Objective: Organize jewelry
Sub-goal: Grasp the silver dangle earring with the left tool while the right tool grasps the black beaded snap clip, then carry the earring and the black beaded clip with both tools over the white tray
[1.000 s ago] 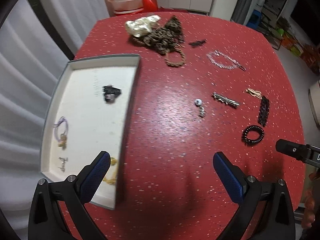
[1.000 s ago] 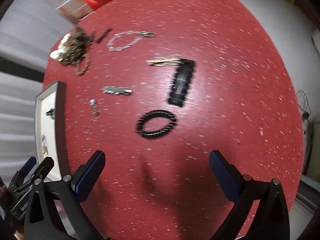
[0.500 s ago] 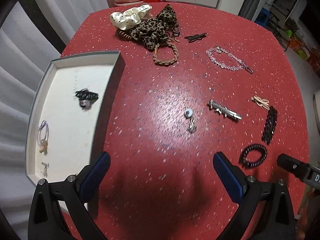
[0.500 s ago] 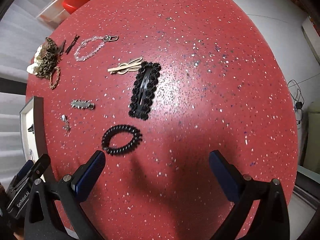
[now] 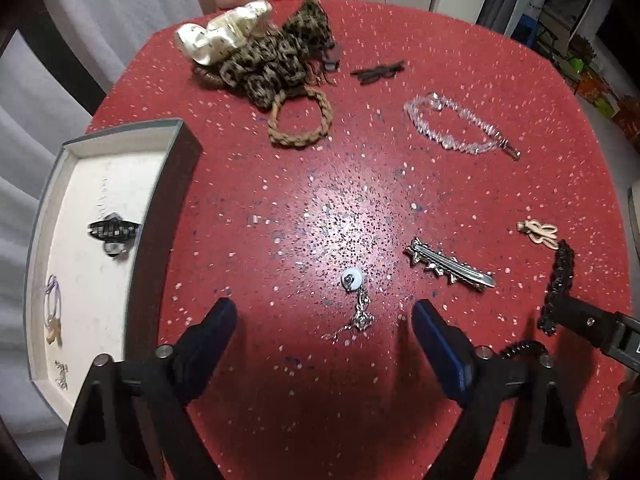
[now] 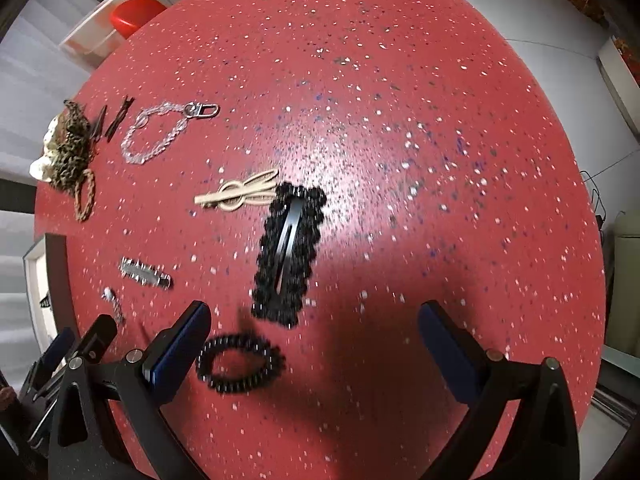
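My left gripper (image 5: 324,320) is open and empty, low over the red table, with a small silver pendant (image 5: 356,300) between its fingers. A spiked silver clip (image 5: 448,266) lies just right of it. The grey tray (image 5: 160,216) at the left holds a black clip (image 5: 114,230) and small pieces. My right gripper (image 6: 314,324) is open and empty above a black beaded barrette (image 6: 288,248) and a black coil hair tie (image 6: 240,364). A beige clip (image 6: 240,194) and a clear bead chain (image 6: 160,132) lie farther off.
A pile of scrunchies (image 5: 256,56) and a braided tan band (image 5: 300,120) lie at the table's far side, with black pins (image 5: 378,70) beside them. A clear plastic tub (image 6: 108,28) with a red item stands beyond the table edge.
My left gripper has moved right and forward, away from the tray, to the silver pendant. My right gripper has moved forward and lower towards the black barrette and coil tie.
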`<state>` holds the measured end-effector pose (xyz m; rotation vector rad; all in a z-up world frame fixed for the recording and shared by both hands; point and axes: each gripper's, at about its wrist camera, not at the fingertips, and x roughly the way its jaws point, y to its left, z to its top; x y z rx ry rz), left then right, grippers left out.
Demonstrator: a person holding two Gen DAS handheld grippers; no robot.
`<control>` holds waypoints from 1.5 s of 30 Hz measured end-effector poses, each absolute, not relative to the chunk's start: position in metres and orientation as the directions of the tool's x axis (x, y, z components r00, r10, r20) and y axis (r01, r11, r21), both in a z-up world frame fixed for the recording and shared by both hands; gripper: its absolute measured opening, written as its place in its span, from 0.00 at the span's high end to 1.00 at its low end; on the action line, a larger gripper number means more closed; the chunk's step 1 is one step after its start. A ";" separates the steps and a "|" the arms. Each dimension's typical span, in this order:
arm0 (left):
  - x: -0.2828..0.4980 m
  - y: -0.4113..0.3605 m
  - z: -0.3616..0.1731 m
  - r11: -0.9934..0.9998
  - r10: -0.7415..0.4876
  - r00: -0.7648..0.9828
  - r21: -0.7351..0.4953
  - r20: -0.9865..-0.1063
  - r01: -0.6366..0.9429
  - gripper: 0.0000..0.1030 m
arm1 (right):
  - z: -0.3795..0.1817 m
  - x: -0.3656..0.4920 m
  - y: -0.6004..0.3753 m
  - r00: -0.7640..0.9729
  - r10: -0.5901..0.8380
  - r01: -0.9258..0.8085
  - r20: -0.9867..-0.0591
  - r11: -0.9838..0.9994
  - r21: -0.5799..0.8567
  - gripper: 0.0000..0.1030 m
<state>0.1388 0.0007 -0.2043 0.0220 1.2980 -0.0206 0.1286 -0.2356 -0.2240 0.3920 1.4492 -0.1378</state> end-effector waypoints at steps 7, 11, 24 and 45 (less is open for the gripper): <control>0.147 -0.004 -0.215 0.999 0.011 0.269 0.020 -0.963 0.029 0.12 | -0.234 0.143 -0.227 0.128 0.099 0.320 -0.987 0.938 0.136 0.00; 0.150 -0.007 -0.218 1.000 0.009 0.275 0.015 -0.961 0.023 0.12 | -0.238 0.158 -0.211 0.137 0.055 0.290 -0.989 0.952 0.094 0.00; 0.143 -0.022 -0.211 0.997 -0.051 0.272 -0.033 -0.961 0.068 0.49 | -0.229 0.167 -0.172 0.180 -0.029 0.200 -0.983 0.980 0.008 0.40; 0.124 -0.012 -0.178 0.989 -0.140 0.279 -0.119 -0.950 0.093 0.92 | -0.202 0.146 -0.225 0.215 0.130 0.228 -0.968 0.957 0.179 0.69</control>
